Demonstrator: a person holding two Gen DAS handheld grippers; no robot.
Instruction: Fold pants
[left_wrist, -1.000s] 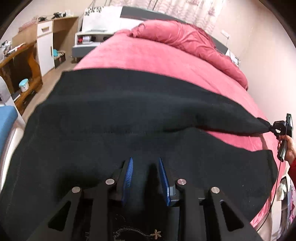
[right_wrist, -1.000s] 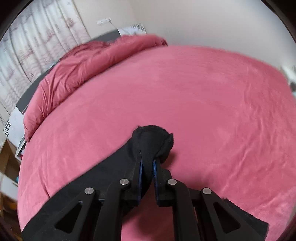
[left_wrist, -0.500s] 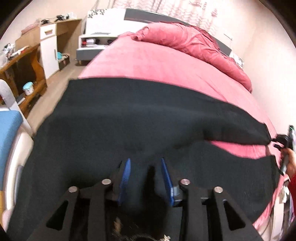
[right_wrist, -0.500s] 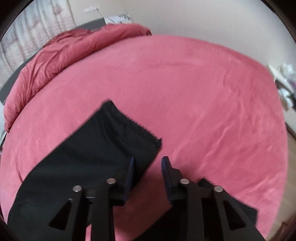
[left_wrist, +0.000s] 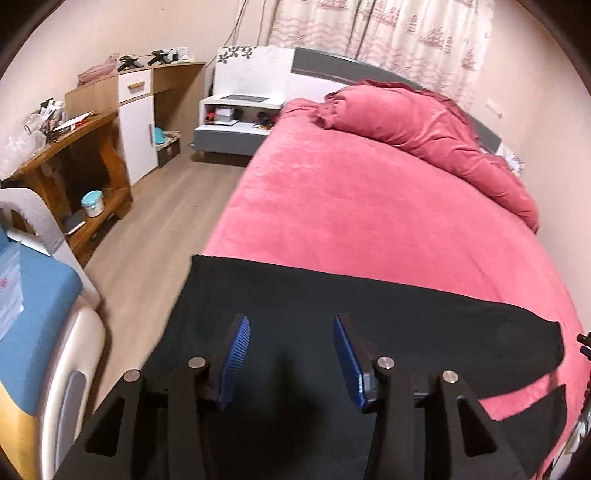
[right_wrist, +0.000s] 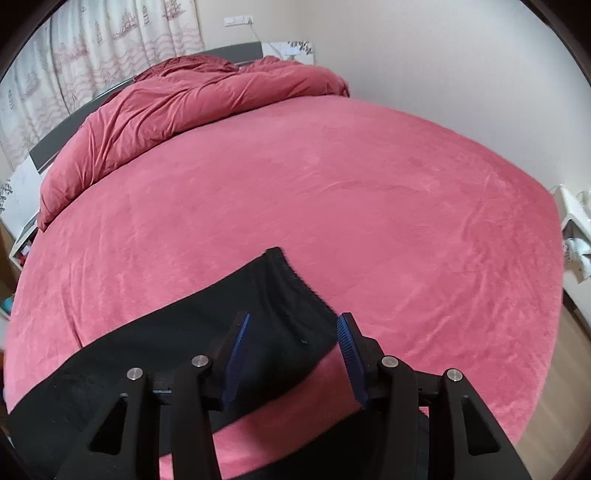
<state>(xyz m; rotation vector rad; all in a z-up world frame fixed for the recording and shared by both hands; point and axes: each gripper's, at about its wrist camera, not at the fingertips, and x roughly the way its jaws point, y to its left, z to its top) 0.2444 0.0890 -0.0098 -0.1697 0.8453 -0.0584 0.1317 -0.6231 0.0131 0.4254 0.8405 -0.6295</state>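
Observation:
Black pants (left_wrist: 369, 317) lie flat across the near end of the pink bed (left_wrist: 351, 206). My left gripper (left_wrist: 290, 360) hovers above their wide end near the bed's left edge. Its jaws are opening, and the blue pads (left_wrist: 236, 354) touch no cloth. In the right wrist view a leg end (right_wrist: 273, 306) of the pants rests on the bedcover (right_wrist: 332, 184), its hem pointing up the bed. My right gripper (right_wrist: 293, 360) hangs just above that leg end, jaws opening, with the cloth lying free below them. The second leg shows as a dark strip at the bottom edge.
A rumpled red duvet (left_wrist: 436, 129) is heaped along the headboard. Left of the bed are wooden floor (left_wrist: 155, 236), a white nightstand (left_wrist: 236, 125), a wooden desk (left_wrist: 70, 155) and a blue-cushioned seat (left_wrist: 33, 325). The right gripper's tip shows at the far right (left_wrist: 585, 343).
Both grippers let go of the pants and rose. The leg end dropped from the right jaws onto the bed. The left view pulled back and up, showing more floor and bed.

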